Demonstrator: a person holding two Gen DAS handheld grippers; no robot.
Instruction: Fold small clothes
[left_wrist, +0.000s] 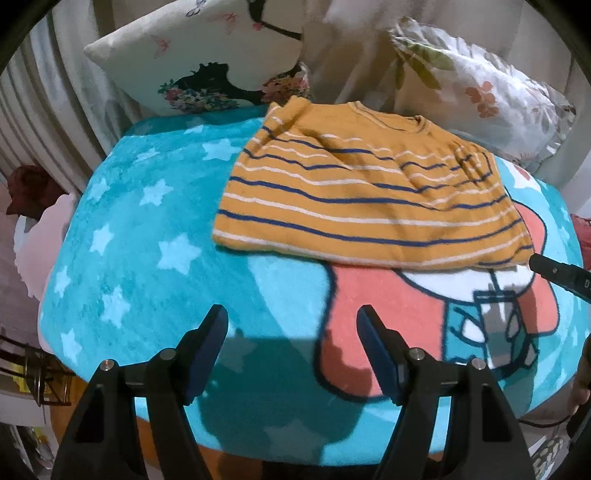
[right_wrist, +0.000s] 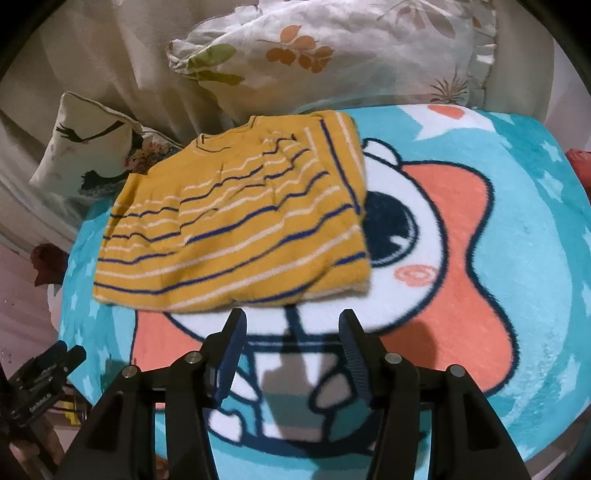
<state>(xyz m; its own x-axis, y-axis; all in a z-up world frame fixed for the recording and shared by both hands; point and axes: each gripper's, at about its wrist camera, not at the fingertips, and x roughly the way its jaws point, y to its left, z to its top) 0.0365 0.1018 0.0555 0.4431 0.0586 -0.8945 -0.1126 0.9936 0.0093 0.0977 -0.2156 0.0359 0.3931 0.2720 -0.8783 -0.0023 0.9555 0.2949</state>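
Only one legible marking found: white lettering reading "GenRobot.AI", printed on the black body of the left gripper (right_wrist: 40, 384), seen at the lower left edge of the right wrist view. Nothing readable noted on the striped shirt (right_wrist: 236, 229), the cartoon blanket (right_wrist: 517, 258) or the pillows (right_wrist: 332, 55).

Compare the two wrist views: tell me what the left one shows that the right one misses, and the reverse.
Only the left wrist view shows the blanket's star-patterned left side and the open left gripper up close. Only the right wrist view shows the cartoon's big eye, pink cheek, and the open right gripper up close. Both show the striped yellow shirt on the teal blanket, plus the leaf-print pillow and bird-print cushion behind.
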